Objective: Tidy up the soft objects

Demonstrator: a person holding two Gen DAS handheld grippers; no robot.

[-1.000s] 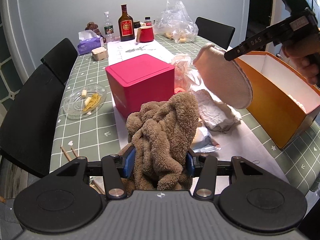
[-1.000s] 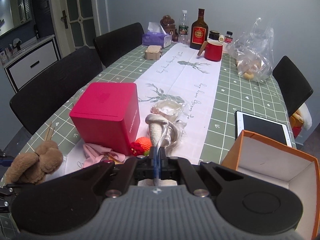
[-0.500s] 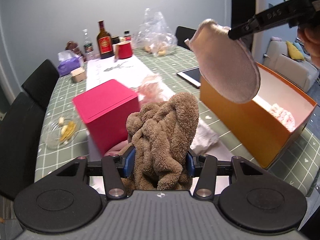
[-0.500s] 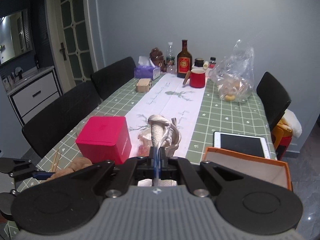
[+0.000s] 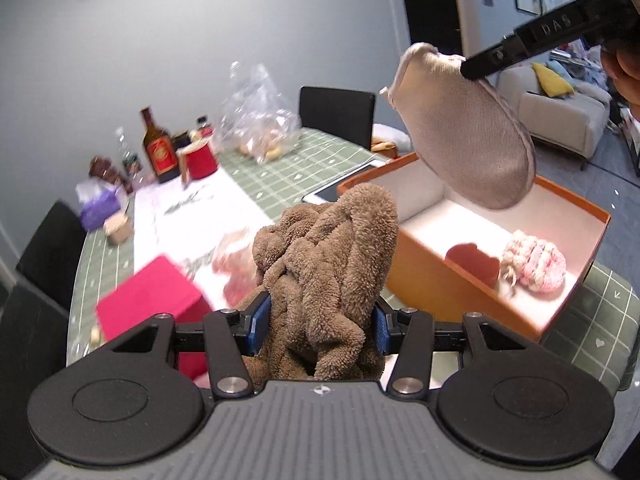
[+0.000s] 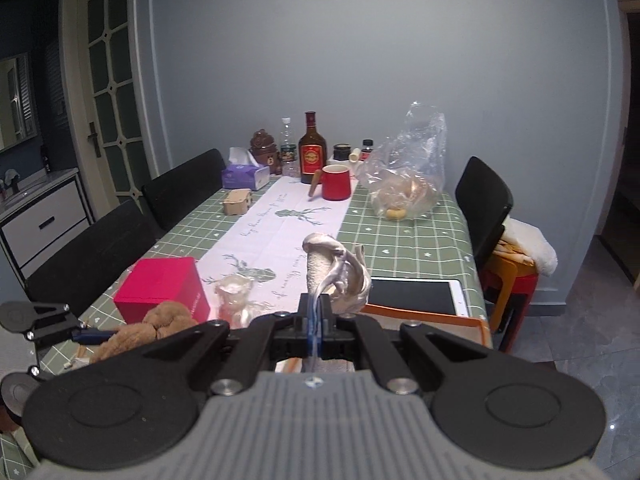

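2 raised | left hand-held gripper (image 5: 320, 322) clamps brown towel (image 5: 332, 256) | right hand-held gripper (image 6: 316, 320) pinches beige pad (image 5: 464, 132)

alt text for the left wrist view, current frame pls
The left gripper is shut on a bunched brown plush towel above a green checked table. To its right, the right gripper holds a beige oval pad over an open orange box containing a pink knitted ball. A blurred pink box sits at left.
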